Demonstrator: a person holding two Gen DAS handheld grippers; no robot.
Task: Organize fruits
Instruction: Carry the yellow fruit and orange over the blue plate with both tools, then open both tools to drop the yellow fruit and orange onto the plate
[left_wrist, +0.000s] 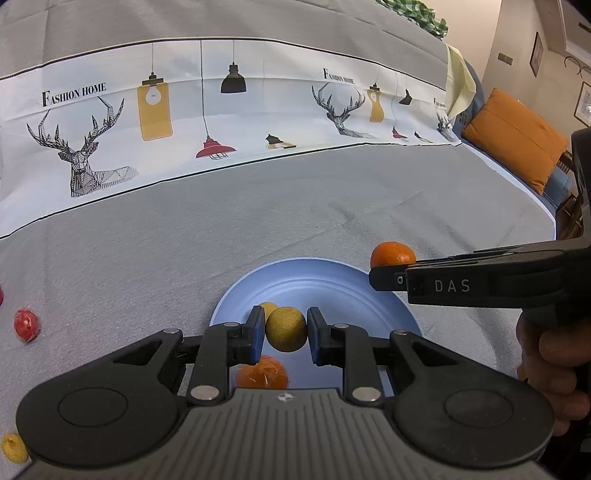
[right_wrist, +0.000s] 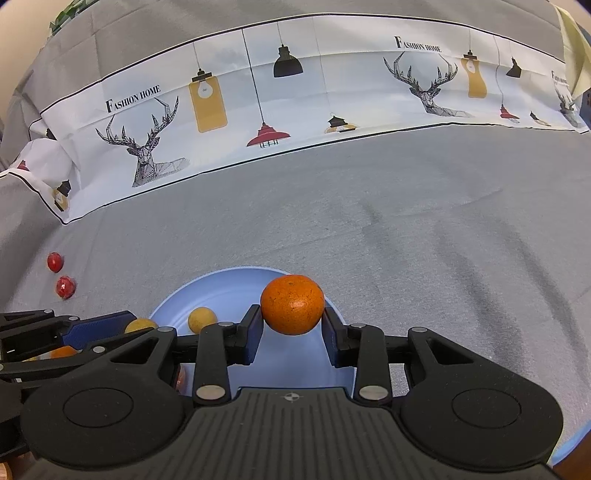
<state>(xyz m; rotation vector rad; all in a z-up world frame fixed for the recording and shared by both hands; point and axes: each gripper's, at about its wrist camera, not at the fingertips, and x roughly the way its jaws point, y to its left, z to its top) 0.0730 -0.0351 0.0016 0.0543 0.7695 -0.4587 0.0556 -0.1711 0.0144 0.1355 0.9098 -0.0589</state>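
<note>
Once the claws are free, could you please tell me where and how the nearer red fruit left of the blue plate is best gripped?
Grip the nearer red fruit across its widest middle, coming from above. It is small, round and lies loose on the grey cloth, so a low side approach would probably roll it away.

"FASHION HOME" is printed on the tablecloth (left_wrist: 229, 110); "DAS" marks the right gripper (left_wrist: 384, 275).

Pale blue plate (right_wrist: 184, 302), orange fruit (right_wrist: 292, 304), yellow fruit (left_wrist: 286, 329), perhaps speckled.

Grey cloth (left_wrist: 332, 206) with a deer-print band (left_wrist: 221, 110); orange cushion (left_wrist: 513, 136) beside framed wall pictures (left_wrist: 536, 53)
</note>
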